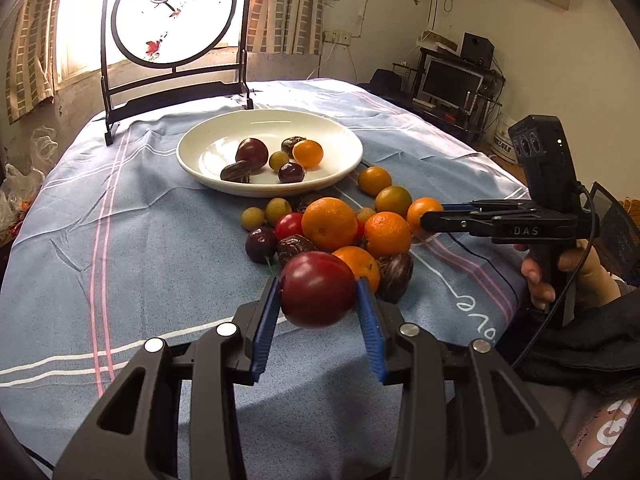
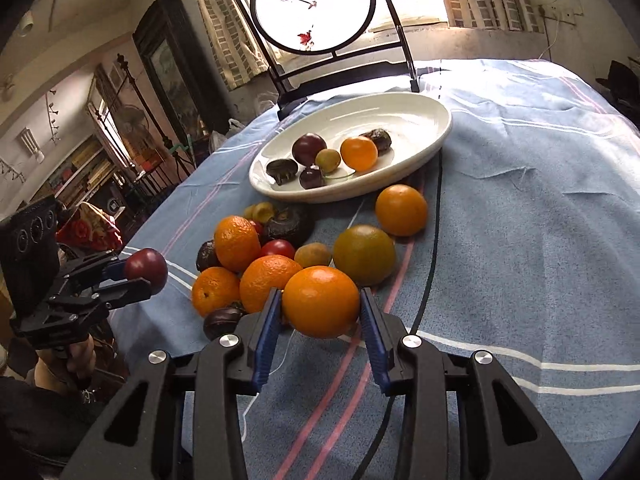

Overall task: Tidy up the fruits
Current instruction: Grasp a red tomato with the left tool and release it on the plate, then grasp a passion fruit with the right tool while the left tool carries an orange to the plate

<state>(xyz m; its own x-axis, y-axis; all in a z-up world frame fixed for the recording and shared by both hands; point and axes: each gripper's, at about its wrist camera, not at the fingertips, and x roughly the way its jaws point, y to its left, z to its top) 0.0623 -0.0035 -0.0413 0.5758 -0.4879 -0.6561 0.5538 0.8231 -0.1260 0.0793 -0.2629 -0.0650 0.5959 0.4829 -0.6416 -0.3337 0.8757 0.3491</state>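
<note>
My left gripper (image 1: 318, 292) is shut on a dark red plum (image 1: 317, 294), held above the cloth near the front of the fruit pile; the plum also shows in the right wrist view (image 2: 146, 269). My right gripper (image 2: 320, 304) is shut on a small orange (image 2: 321, 301), at the pile's right side; the same orange shows in the left wrist view (image 1: 423, 211). A white plate (image 1: 208, 148) behind the pile holds several small fruits. A pile of oranges (image 1: 329, 223), plums and small green fruits lies on the cloth in front of the plate.
A black-framed round screen (image 1: 172, 12) stands behind the plate at the table's far edge. The table is covered by a blue striped cloth (image 1: 120, 240). A black cable (image 2: 436, 224) runs over the cloth to the right of the pile. A monitor desk (image 1: 452, 84) stands far right.
</note>
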